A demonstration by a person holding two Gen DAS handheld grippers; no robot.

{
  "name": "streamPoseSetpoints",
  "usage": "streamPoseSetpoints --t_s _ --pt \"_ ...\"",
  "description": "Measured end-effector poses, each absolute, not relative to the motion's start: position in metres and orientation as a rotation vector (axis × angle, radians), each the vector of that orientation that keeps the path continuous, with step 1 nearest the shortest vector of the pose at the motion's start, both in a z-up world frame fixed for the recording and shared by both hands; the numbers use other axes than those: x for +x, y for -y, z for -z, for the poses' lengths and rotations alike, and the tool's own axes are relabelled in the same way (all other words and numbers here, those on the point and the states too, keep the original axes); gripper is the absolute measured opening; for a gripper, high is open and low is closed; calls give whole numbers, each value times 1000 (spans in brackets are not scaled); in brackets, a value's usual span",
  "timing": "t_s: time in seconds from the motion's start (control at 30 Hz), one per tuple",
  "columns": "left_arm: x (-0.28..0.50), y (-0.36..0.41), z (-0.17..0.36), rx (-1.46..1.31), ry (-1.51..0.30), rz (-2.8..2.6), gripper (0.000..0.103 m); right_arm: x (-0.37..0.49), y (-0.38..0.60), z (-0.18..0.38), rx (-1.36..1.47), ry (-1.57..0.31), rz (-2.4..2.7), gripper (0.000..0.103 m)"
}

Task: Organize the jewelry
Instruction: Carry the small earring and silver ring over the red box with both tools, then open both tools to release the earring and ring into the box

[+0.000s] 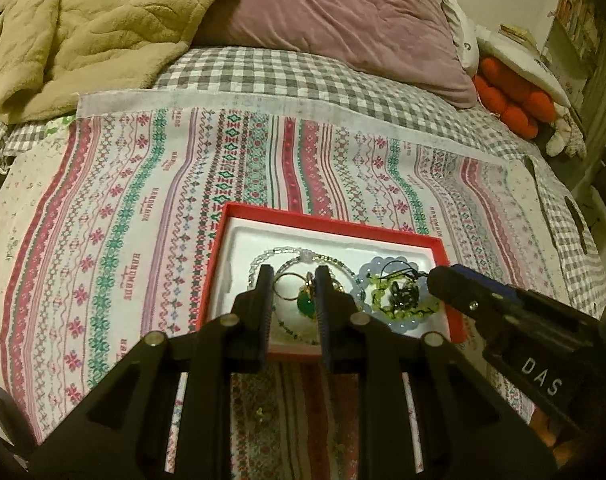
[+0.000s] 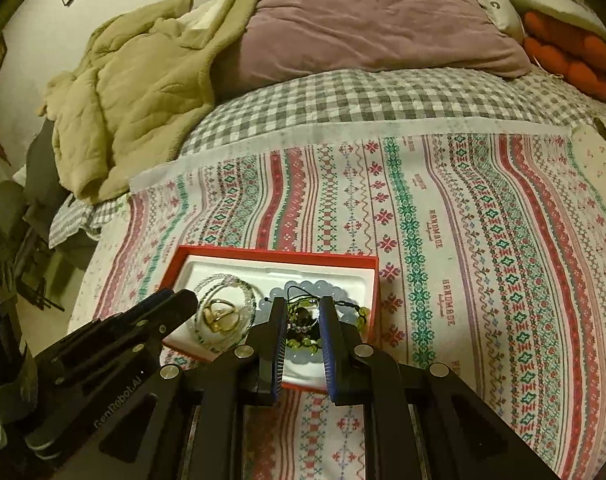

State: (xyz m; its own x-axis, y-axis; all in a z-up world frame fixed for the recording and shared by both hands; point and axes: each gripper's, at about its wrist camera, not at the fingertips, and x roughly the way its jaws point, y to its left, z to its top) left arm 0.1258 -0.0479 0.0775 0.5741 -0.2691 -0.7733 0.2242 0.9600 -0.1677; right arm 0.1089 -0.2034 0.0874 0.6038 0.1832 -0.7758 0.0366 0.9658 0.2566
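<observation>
lay open on the patterned cloth (image 1: 143,208), a red box (image 1: 327,222) with a white moulded liner. held, in its left half, a loop of clear and dark beads (image 1: 271,258), gold rings (image 1: 289,286) and a green stone (image 1: 308,307); in its right half, a pale blue scalloped disc (image 1: 367,280) under a tangle of yellow-green beads (image 1: 387,302) and black cord. showed the same from the right wrist view: red box (image 2: 263,254), gold rings (image 2: 221,316) to the left, scalloped disc (image 2: 303,286) to the right

hovered over the left half, the left gripper (image 1: 291,284), jaws narrowly parted with rings and stone seen through the gap; could not tell whether the pads touched anything, and nothing seemed gripped. reached in from the right of that view, the right gripper (image 1: 437,278), tip above the disc. hung over the right half in its own view, the right gripper (image 2: 301,312), jaws a narrow slot apart, clenched on nothing visible, beads showing between them; sat just beside it on the left, the left gripper (image 2: 183,300)

spread over a grey checked bedsheet (image 1: 263,68), the cloth. lay bunched at the far left, a beige quilted blanket (image 1: 83,20); beside it a mauve pillow (image 1: 335,12); at the far right an orange plush toy (image 1: 507,100)
</observation>
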Motion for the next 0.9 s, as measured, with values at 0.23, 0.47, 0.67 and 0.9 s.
streamPoseSetpoints --t_s 0.23,0.47,0.67,0.9 --pt "128 53 -72 -12 -903 279 22 115 208 -77 256 -936 -65 17" --pt "127 55 -75 5 -898 276 23 115 209 -74 249 -942 -57 18" --pt "121 55 -83 16 -879 280 44 112 210 -81 236 -940 -57 21" --pt "112 52 -94 22 -875 276 59 102 215 -94 232 -899 -33 58"
